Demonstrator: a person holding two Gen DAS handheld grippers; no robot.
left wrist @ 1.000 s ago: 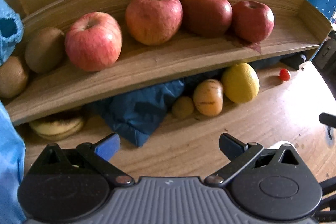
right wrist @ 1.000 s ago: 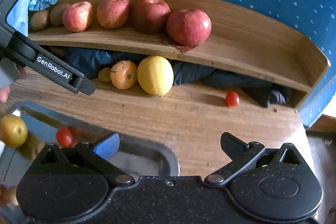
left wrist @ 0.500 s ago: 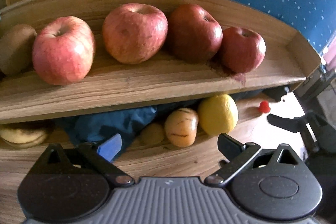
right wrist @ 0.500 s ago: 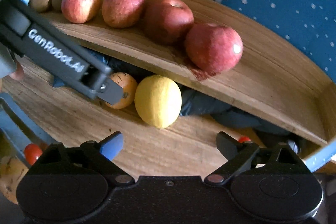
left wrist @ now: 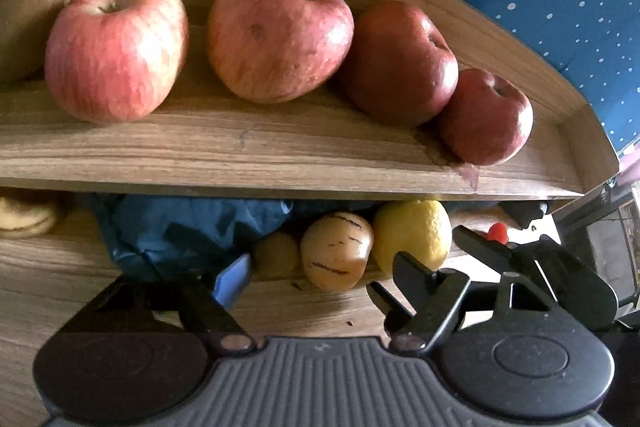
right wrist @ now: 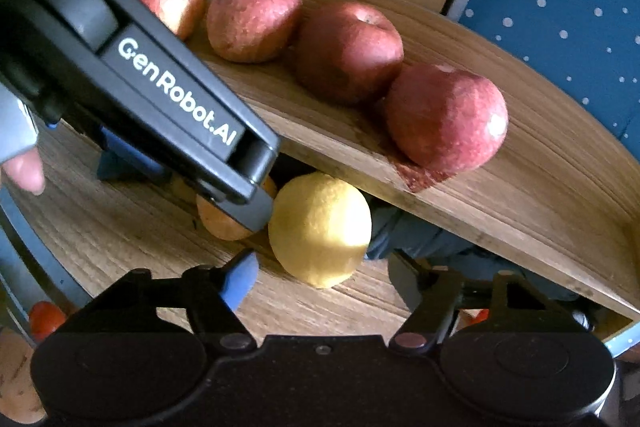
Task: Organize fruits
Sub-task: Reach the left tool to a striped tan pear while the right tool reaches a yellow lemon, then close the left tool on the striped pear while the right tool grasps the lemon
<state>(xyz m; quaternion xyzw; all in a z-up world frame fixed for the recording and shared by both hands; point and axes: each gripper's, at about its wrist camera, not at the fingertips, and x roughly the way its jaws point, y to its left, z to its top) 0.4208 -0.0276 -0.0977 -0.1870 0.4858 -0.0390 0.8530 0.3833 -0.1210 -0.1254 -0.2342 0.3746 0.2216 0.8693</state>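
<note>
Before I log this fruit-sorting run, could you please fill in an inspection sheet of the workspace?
Surface: wooden table, curved wooden shelf above it.
Job's things: four apples and a kiwi on the shelf; lemon, striped fruit and small yellow fruit beneath it.
Clutter: blue cloth, tomato, bananas.
Tongs: left tongs open at the striped fruit; right tongs open at the lemon.
Cables: nothing seen.
Surroundings: blue dotted panel.

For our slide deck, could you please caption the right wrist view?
Open right gripper approaches a lemon under a wooden shelf of apples, the left gripper alongside.
</note>
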